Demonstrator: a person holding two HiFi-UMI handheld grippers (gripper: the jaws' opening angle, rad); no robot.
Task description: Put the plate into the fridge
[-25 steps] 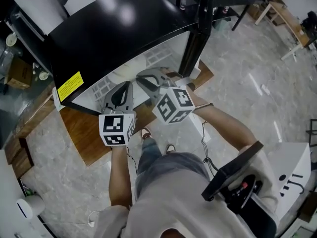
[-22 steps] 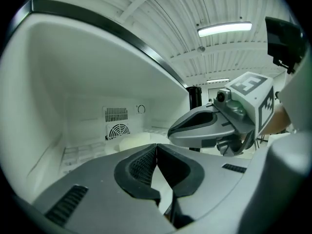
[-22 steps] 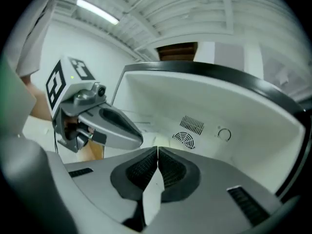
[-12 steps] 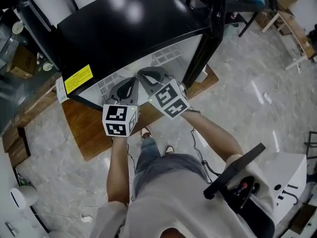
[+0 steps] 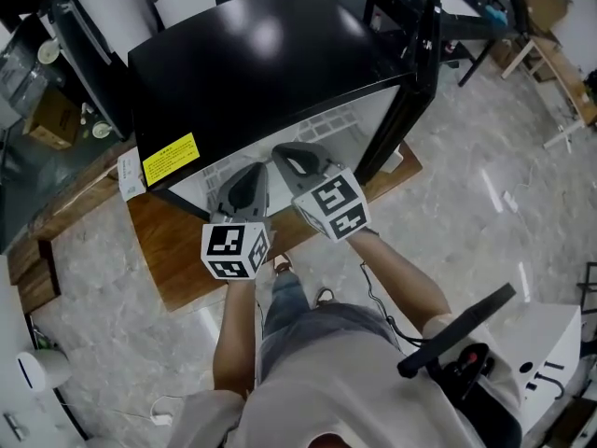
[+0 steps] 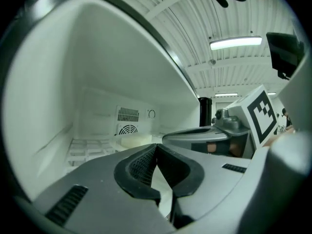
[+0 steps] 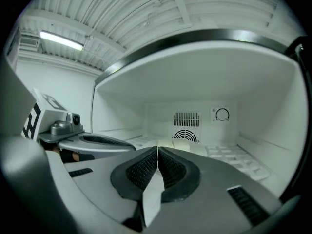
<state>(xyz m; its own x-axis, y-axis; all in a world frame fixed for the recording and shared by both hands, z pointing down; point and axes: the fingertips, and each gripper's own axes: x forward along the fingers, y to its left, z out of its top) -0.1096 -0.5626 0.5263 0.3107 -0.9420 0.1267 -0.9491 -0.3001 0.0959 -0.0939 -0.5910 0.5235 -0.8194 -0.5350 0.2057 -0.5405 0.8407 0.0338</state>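
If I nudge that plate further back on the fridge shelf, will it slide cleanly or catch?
The plate looks stiff and smooth, so it would probably slide as one piece. The shelf under it is a slotted grid, so the plate's underside may catch or chatter. It lies flat and low, so tipping seems unlikely. It may be ceramic, so push gently.

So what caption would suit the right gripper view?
Right gripper, jaws together and empty, faces the pale round plate lying inside the white-walled fridge.
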